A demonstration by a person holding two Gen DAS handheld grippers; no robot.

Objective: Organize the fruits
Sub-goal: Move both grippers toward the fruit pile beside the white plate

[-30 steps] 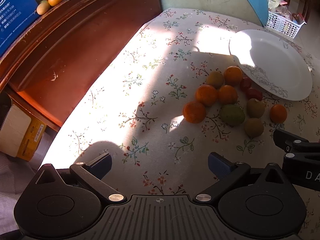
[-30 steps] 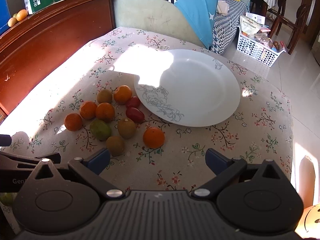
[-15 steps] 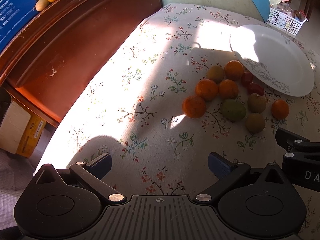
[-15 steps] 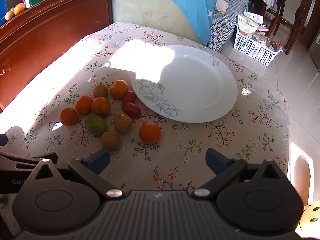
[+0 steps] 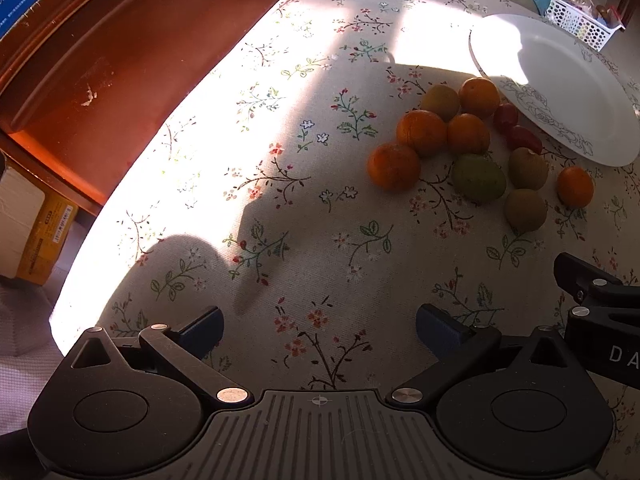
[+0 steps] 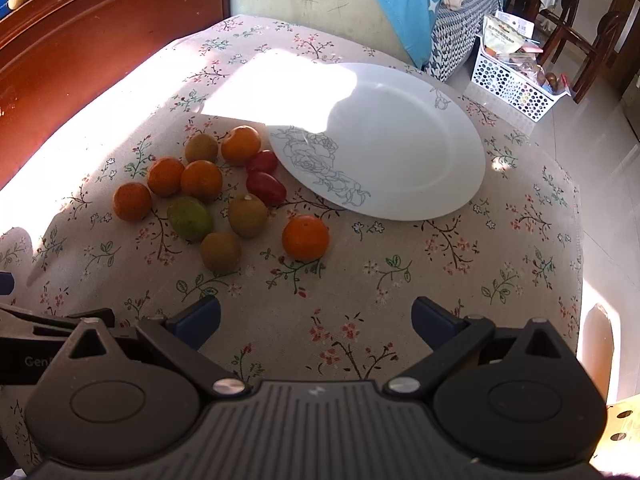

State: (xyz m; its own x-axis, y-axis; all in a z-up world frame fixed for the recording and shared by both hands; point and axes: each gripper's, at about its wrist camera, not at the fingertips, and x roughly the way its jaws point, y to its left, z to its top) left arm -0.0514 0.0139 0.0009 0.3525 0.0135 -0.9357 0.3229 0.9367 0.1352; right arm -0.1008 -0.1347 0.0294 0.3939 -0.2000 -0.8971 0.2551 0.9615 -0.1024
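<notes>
At the bottom of each view I am holding the left claw (image 5: pixel 318 326) and right claw (image 6: pixel 316 318) spread apart, gripping nothing, above the table (image 6: pixel 400 300). Mid-frame, the fruits (image 6: pixel 200 196) are lying clustered on the cloth beside the white plate (image 6: pixel 400 140), which is carrying nothing. At upper right, the white basket (image 6: pixel 516 88) is holding packets I cannot identify.

Both tools look alike: the left gripper (image 5: pixel 318 326) and right gripper (image 6: pixel 316 320) have matte black ribbed housings, round side discs, triangular cut-outs, silver screws and dark blue fingertips (image 5: pixel 434 326). White lettering marks the black part at lower right.
</notes>
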